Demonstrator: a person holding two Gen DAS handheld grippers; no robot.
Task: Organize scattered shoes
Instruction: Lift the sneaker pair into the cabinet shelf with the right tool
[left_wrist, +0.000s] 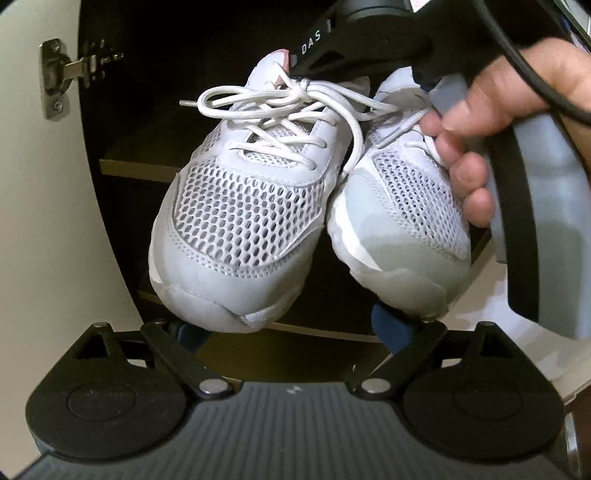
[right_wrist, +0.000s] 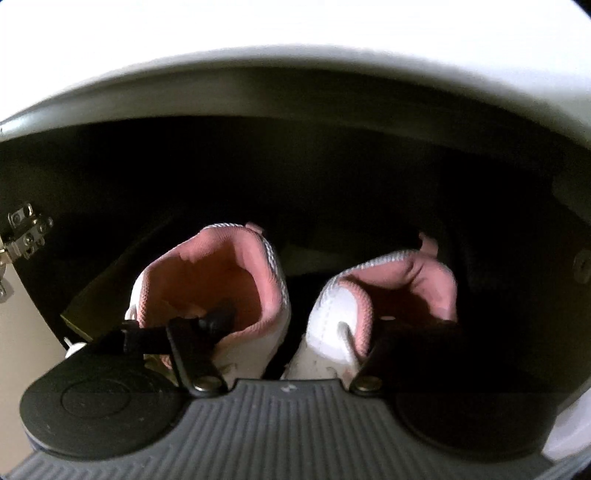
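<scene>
Two white mesh sneakers with pink lining hang side by side in front of an open dark shoe cabinet. In the left wrist view the left sneaker (left_wrist: 236, 218) and right sneaker (left_wrist: 402, 225) point toes toward me. My right gripper (left_wrist: 354, 74) reaches into their collars from above, one finger in each shoe, pinching the inner walls together. My left gripper (left_wrist: 291, 328) is open just below the toes, not touching. In the right wrist view I look into the pink collars (right_wrist: 207, 273) (right_wrist: 399, 291), with my right gripper (right_wrist: 295, 332) shut on both shoes.
The cabinet's dark interior has wooden shelves (left_wrist: 147, 166) behind the shoes. A white cabinet door with a metal hinge (left_wrist: 59, 77) stands open at left; the hinge also shows in the right wrist view (right_wrist: 22, 236). The person's hand (left_wrist: 498, 122) holds the right gripper.
</scene>
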